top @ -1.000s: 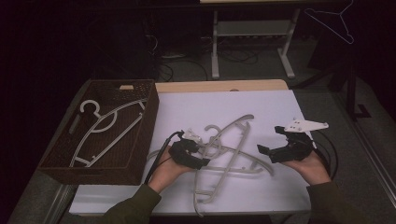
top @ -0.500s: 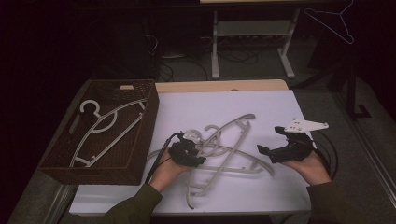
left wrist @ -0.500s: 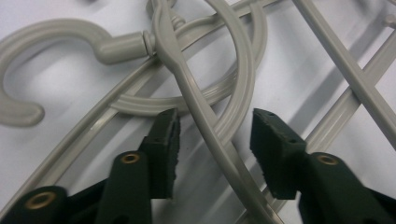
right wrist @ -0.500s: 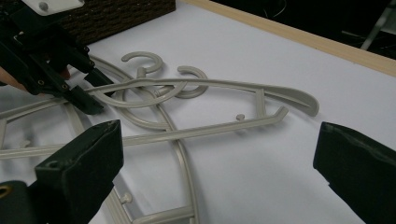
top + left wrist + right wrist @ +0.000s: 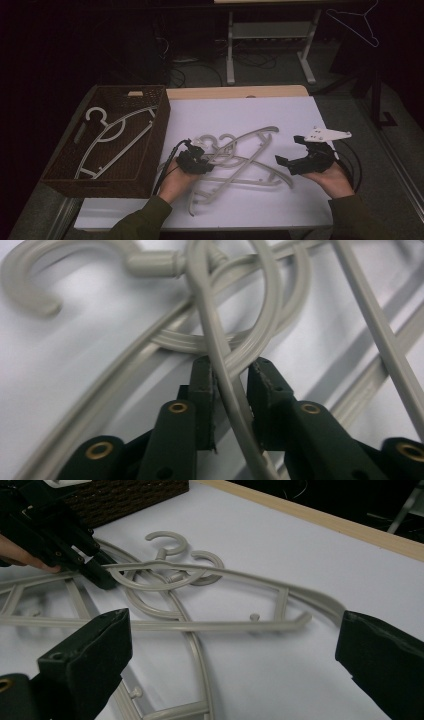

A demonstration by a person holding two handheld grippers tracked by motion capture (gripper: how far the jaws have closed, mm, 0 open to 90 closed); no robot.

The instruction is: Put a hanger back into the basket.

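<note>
- High view: a tangle of grey plastic hangers (image 5: 235,160) lies on the white table (image 5: 240,115), between the two grippers. Two hooks show side by side at the top of the tangle, so at least two hangers are there; the exact count I cannot tell.
- The left gripper (image 5: 196,163) sits at the tangle's left edge, touching a hanger bar. The right gripper (image 5: 292,159) is held just beside the tangle's right end, apart from it, with its jaws spread.
- One brown woven basket (image 5: 159,125) stands at the table's left side, with hangers lying inside; one hook is plain there.
- One wire hanger (image 5: 356,21) hangs in the dark background, upper right.
- Left gripper view: the two black jaws stand close on either side of one thin hanger bar (image 5: 220,365), gripping it; two more hook curves cross behind.
- Right gripper view: the jaws stand wide apart and hold nothing; the tangle lies ahead between them, with two hooks visible.
</note>
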